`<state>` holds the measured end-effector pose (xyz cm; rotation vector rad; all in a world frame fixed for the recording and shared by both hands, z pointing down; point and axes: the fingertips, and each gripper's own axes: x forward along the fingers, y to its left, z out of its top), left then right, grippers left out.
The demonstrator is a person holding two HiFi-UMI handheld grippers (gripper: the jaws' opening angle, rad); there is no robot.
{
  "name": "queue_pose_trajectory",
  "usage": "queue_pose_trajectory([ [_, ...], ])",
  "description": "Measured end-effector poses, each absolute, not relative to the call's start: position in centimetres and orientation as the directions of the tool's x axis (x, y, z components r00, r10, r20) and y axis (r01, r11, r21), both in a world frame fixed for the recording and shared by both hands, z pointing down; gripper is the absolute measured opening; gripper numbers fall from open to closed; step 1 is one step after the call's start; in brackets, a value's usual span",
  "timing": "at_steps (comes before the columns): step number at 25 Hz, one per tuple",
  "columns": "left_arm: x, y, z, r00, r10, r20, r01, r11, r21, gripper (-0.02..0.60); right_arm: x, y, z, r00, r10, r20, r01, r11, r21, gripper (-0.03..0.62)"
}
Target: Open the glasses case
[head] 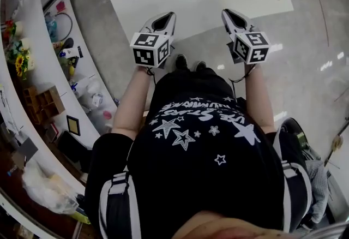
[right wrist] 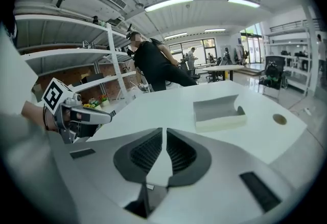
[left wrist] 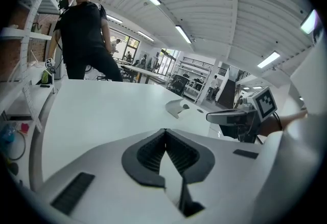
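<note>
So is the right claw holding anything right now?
No, the jaws of the right claw stand almost together with nothing between them, only the white table beyond.

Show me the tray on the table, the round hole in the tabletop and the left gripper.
tray (right wrist: 217,122): right gripper view, on its pale front wall.
hole (right wrist: 279,119): right gripper view, on its dark middle.
left gripper (left wrist: 165,130): left gripper view, where its two fingertips meet.

An open lab hall: strip lights run above the right gripper, stocked white shelving stands to its left, a broad white table lies ahead, more desks and office chairs beyond it.
</note>
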<state>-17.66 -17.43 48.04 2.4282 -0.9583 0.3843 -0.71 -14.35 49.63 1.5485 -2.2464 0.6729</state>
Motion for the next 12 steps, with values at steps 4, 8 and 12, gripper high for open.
queue_pose_trajectory([
  [4, -16.7, -15.8, 48.3, 0.728, -0.542, 0.421, -0.681, -0.644, 0.348, 0.012, -0.6, -12.9, 50.1, -0.348, -0.785, 0.513, -0.937, 0.281, -0.206, 0.029],
  [8, -15.4, -14.0, 47.7, 0.735, -0.537, 0.413, -0.673, -0.653, 0.347, 0.012, 0.0, -10.6, 49.9, -0.338, -0.791, 0.510, -0.941, 0.271, -0.202, 0.029],
  [12, -13.0, -10.8, 46.8, 0.752, -0.523, 0.401, -0.652, -0.680, 0.336, 0.012, 1.6, -6.4, 49.5, -0.327, -0.808, 0.489, -0.942, 0.240, -0.233, 0.029],
])
